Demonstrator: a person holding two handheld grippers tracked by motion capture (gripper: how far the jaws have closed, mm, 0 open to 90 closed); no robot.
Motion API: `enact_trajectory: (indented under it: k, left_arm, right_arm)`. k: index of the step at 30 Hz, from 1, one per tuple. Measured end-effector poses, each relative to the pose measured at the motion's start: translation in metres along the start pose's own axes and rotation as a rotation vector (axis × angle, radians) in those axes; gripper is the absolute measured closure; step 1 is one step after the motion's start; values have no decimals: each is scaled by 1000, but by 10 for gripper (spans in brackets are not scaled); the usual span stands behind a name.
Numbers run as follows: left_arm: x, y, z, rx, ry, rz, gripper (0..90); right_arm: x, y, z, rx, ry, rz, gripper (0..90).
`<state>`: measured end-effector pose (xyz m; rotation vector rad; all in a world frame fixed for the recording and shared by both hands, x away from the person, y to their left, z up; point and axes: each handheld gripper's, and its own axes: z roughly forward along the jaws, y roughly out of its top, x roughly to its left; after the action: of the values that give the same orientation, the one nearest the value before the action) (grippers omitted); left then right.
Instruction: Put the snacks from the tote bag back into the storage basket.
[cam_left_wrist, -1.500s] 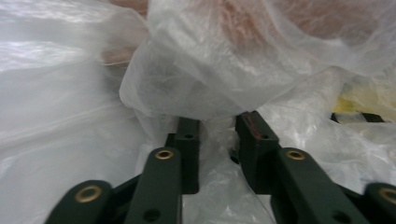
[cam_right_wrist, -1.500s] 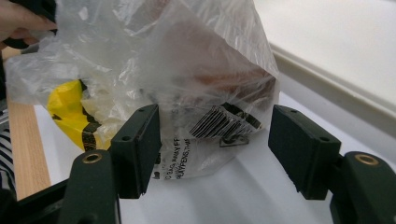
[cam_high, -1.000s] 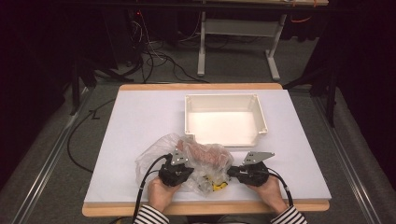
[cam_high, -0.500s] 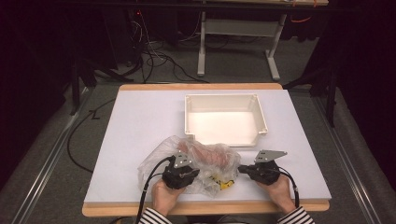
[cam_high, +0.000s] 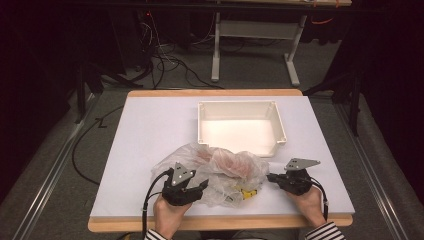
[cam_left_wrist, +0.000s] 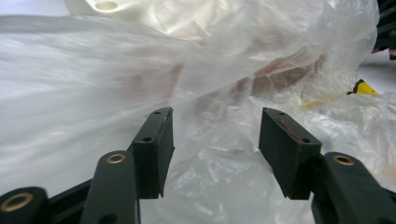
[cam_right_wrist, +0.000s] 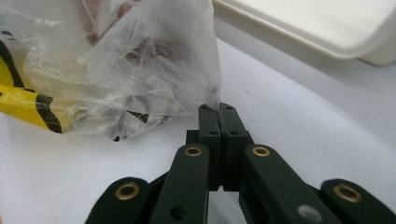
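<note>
Here, the clear plastic bag (cam_high: 215, 170) lies crumpled on the near half of the white table (cam_high: 150, 135), just in front of the white tray (cam_high: 240, 125). Reddish-brown contents show dimly through the film; a yellow and black printed piece (cam_high: 246, 191) sits at the bag's near right edge. What the contents are cannot be told.

Right gripper (cam_right_wrist: 219, 112): jaws pressed together, a thin corner of the bag's film pinched between the tips, seen plainly in the right gripper view. In the high view it sits at the bag's right edge (cam_high: 272, 177), low to the table.

Left gripper (cam_left_wrist: 212, 133): jaws wide apart, nothing between them yet, film of the bag bunched just ahead and below. In the high view it is at the bag's near left side (cam_high: 200, 187), touching or nearly touching the plastic; cannot tell which.

The tray is empty, its floor bare.

Judgement on progress: early. One side of the bag is secured; the other side is not yet gripped. The bag looks unopened and nothing has gone into the tray. Left to do, most likely: close the left jaws on the film, spread or lift the bag, and get the contents out toward the tray.
</note>
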<state>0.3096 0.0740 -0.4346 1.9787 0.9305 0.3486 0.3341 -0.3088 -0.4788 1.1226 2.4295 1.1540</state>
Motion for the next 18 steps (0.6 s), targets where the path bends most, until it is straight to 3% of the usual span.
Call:
enact_trajectory:
  k: [9, 14, 18]
  left_arm:
    - [2, 7, -6, -30, 15, -5, 422]
    - [2, 4, -7, -50, 9, 0, 433]
    - [3, 1, -9, -59, -5, -17, 436]
  right_arm:
    - [-11, -7, -11, 5, -47, 24, 900]
    - [-18, -9, -16, 32, -86, 1, 900]
    - [-27, -9, -18, 33, -102, 18, 900]
